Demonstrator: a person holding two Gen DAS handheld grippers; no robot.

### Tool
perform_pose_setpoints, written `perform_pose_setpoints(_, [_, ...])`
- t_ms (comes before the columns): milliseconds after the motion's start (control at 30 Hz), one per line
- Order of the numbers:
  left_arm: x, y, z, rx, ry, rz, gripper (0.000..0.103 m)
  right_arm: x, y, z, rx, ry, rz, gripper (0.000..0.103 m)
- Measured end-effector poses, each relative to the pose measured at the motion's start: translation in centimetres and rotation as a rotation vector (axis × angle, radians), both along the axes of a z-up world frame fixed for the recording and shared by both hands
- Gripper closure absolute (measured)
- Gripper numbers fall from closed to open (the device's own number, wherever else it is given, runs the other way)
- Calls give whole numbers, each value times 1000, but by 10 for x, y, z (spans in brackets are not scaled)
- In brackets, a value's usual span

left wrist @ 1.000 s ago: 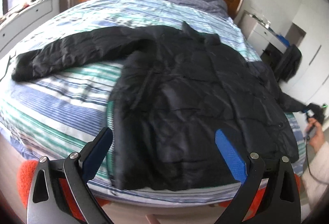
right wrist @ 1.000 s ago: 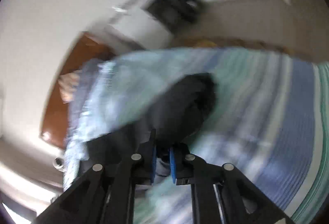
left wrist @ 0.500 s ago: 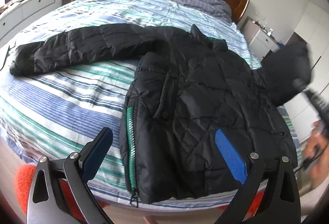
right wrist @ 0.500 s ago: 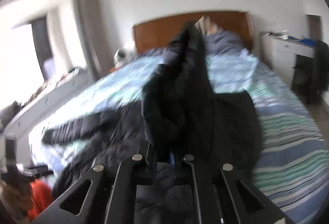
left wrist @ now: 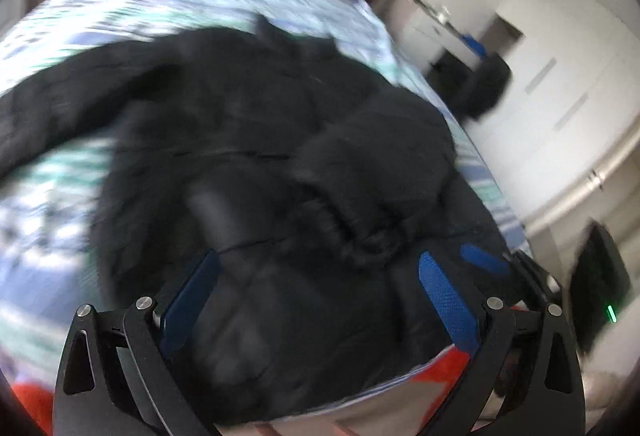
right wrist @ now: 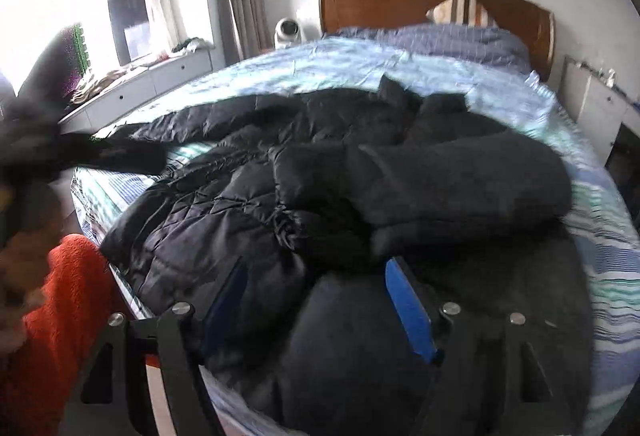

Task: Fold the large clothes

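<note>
Right wrist: black quilted jacket (right wrist: 248,220), sleeve folded across.

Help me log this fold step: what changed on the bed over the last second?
The right gripper carried the jacket's right sleeve across onto the black jacket body; its jaws are opening, with the sleeve released. The left gripper stayed open and empty. The left sleeve stayed stretched out on the striped bedspread.
</note>
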State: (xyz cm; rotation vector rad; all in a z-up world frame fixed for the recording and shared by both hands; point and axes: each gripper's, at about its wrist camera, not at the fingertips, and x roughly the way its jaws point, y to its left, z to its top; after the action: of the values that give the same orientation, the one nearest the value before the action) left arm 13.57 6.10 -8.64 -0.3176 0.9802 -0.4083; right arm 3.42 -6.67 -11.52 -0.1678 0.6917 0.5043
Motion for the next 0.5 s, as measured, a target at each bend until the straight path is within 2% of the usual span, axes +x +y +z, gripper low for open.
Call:
perform_pose_setpoints(33, [17, -12, -7, -5, 38, -21, 4, -7, -3, 0, 5, -4, -5, 30])
perform_pose_setpoints(100, [49, -35, -24, -6, 108, -26, 15, -17, -17, 4, 19, -3, -25, 30])
perform_pose_setpoints(167, [69, -51, -39, 36, 156, -23, 50, -36, -34, 6, 43, -4, -65, 30])
perform_pose_setpoints(200, [77, -58, -47, 70, 172, -14, 62, -40, -42, 7, 58, -1, -95, 30])
perform_pose_setpoints(233, [82, -63, -52, 82, 175, -5, 84, -44, -51, 7, 73, 9, -127, 30])
perform_pose_setpoints(267, [84, -65, -54, 81, 180, 5, 90, -47, -59, 8, 85, 22, -151, 30])
perform_pose_setpoints(333, [89, -67, -48, 75, 191, 7, 94, -48, -73, 10, 104, 27, -169, 30])
perform_pose_setpoints(400, [94, -66, -27, 86, 151, -24, 95, -41, -90, 19, 119, 25, -179, 30])
perform_pose_setpoints(500, [116, -54, 19, 146, 27, -15, 95, -16, -112, 38, 140, 22, -184, 30])
